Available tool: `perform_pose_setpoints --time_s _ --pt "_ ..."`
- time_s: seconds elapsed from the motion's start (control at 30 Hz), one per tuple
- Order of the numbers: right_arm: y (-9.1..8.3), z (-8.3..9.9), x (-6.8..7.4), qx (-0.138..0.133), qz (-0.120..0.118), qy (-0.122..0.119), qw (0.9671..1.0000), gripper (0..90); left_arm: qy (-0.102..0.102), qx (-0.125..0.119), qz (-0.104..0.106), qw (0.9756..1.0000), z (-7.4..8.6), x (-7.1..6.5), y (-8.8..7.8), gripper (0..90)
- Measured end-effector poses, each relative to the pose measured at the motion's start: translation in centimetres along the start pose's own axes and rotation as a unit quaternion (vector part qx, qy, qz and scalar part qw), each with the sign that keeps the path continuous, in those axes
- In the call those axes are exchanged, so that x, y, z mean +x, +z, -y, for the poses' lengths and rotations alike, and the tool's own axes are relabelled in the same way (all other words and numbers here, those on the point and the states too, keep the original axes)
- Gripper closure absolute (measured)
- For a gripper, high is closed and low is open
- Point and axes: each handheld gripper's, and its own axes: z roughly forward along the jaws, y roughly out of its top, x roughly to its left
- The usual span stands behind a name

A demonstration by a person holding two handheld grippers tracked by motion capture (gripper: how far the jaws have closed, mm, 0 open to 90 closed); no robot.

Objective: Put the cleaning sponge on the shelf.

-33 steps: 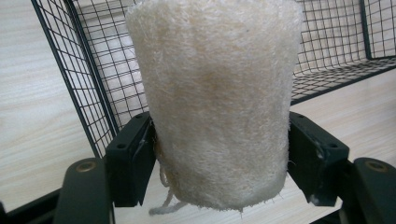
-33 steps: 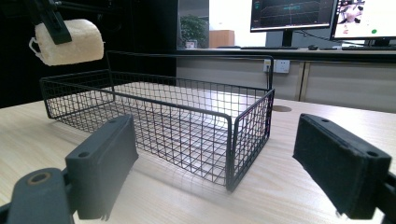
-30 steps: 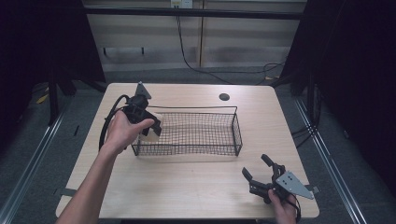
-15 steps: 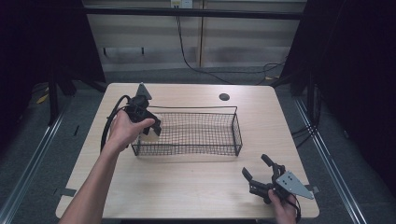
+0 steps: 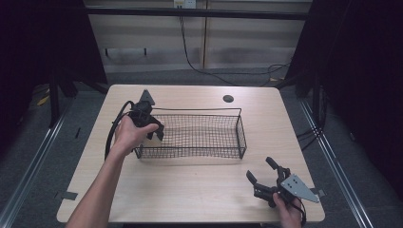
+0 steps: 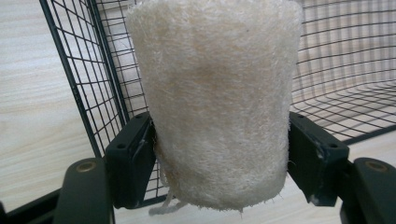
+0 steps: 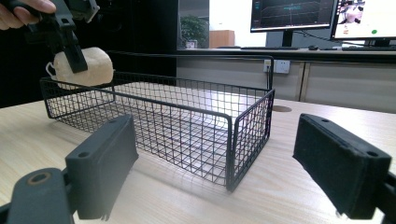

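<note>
The left gripper (image 5: pixel 151 127), left of centre in the high view, has its jaws clamped on a cream fibrous loofah pad (image 6: pixel 215 102). The pad hangs at the left end of the black wire basket (image 5: pixel 240 130); in the right gripper view it appears level with the rim, though whether it touches the mesh cannot be told. The right gripper (image 5: pixel 263 176) sits at lower right on the wooden table (image 5: pixel 190 190), jaws spread wide with nothing between them.

No text, label or number is legible anywhere.
</note>
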Motion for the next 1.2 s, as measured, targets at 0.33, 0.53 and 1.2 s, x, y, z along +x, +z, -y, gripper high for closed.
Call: perform_pose_setpoints --time_s 0.33,0.53,1.2 --pt "0.0 0.0 0.0 0.0 0.0 -0.001 1.0 12.8 -0.009 0.011 -0.006 0.9999 0.0 0.2 1.0 30.8" --pt "0.0 0.0 0.0 0.0 0.001 0.0 1.0 12.8 -0.018 0.016 -0.012 0.9996 0.0 0.2 1.8 30.8" --pt "0.0 0.0 0.0 0.0 0.0 -0.001 1.0 12.8 -0.033 0.022 -0.041 0.9984 0.1 0.3 3.4 30.5"
